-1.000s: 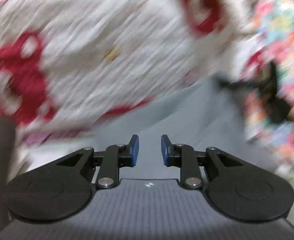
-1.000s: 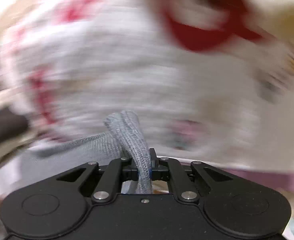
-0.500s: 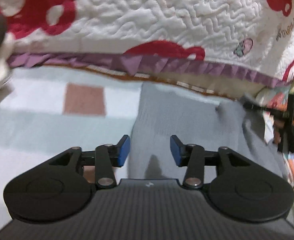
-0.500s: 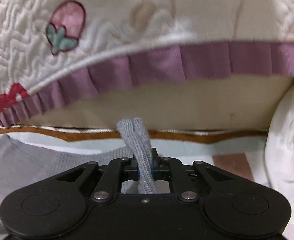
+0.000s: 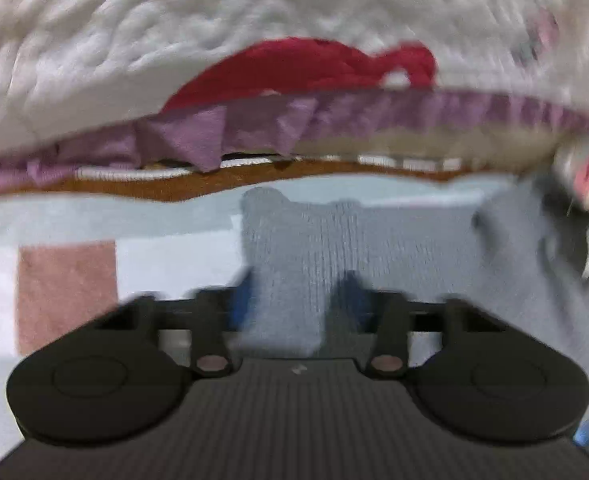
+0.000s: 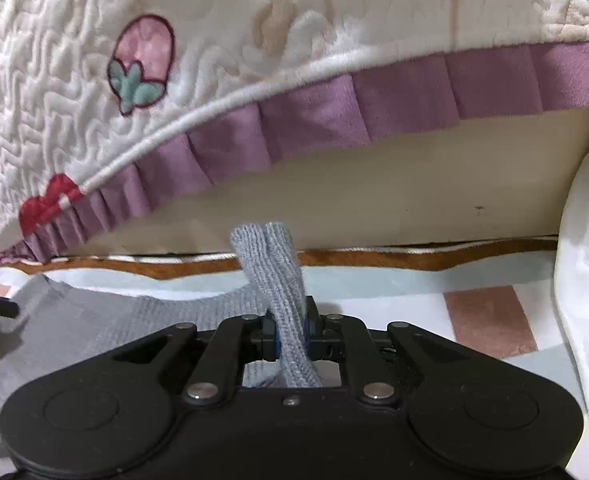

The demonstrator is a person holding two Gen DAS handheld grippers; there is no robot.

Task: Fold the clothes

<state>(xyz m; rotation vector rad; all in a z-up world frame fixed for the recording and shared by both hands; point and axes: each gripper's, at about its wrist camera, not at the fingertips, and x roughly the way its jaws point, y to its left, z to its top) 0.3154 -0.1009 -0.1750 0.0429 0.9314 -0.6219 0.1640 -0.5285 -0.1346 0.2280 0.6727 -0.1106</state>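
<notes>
Barely begun: the grey knit garment (image 6: 94, 328) lies unfolded below the quilt's purple frill (image 6: 334, 116), right gripper (image 6: 290, 332) clamped on its bunched edge, left gripper (image 5: 294, 300) just closing around another edge.

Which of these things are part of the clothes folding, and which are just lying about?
In use: grey knit garment, right gripper shut on it, left gripper closing around its fabric.

Lying about: quilted cover with purple frill, checked blanket underneath, white cloth.
</notes>
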